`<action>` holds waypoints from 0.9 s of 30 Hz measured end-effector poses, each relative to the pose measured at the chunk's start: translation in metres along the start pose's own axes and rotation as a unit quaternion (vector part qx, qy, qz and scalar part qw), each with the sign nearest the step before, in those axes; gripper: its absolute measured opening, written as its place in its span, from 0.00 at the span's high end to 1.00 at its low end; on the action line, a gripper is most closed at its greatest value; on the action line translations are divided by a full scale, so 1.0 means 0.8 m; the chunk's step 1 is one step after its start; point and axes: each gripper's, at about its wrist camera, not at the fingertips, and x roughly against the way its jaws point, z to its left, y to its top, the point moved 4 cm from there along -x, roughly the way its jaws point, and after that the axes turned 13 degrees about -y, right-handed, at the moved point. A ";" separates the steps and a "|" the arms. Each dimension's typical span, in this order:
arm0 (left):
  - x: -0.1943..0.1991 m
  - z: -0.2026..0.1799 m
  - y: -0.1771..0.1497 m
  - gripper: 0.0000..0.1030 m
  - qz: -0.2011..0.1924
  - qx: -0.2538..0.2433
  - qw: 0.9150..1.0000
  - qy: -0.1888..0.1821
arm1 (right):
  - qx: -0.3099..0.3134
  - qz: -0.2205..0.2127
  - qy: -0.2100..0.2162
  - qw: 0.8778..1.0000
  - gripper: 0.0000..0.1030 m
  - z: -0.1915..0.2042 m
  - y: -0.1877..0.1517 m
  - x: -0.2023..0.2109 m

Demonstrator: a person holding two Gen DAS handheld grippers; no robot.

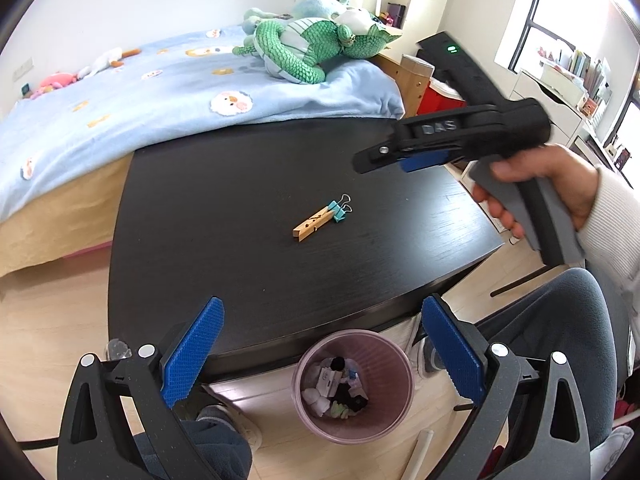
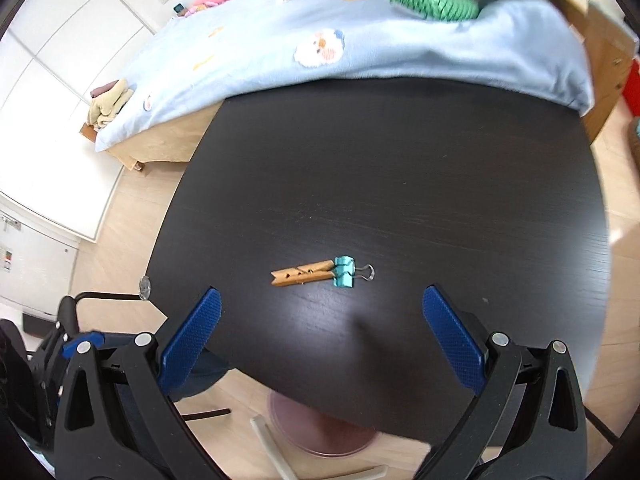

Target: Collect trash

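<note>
A wooden clothespin [image 1: 313, 224] lies on the black table [image 1: 224, 184], touching a teal binder clip [image 1: 339, 209]. Both also show in the right wrist view, the clothespin [image 2: 302, 273] left of the clip [image 2: 345, 271]. A pink bin [image 1: 353, 385] holding crumpled trash stands on the floor under the table's near edge. My left gripper [image 1: 322, 350] is open and empty above the bin. My right gripper [image 2: 320, 336] is open and empty, hovering just short of the clothespin. It also shows in the left wrist view [image 1: 380, 158], above the table's right side.
A bed with a light blue blanket [image 1: 160, 92] and a green plush toy [image 1: 304, 48] lies behind the table. The bin's rim [image 2: 316, 446] peeks out under the table edge. My legs [image 1: 560, 340] are by the bin. White drawers [image 1: 552, 96] stand at the right.
</note>
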 end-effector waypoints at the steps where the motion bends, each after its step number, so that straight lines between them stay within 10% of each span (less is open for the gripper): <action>1: -0.001 0.001 0.000 0.07 0.001 0.001 1.000 0.000 | -0.005 0.007 0.005 1.000 0.04 -0.002 0.003 -0.008; 7: -0.004 0.011 0.001 0.07 0.003 0.009 1.000 0.001 | -0.030 0.040 0.034 0.998 0.09 -0.011 0.011 -0.045; 27: -0.020 0.018 0.000 0.07 0.016 0.020 1.000 -0.006 | -0.022 0.069 0.042 0.996 0.92 -0.021 0.005 -0.083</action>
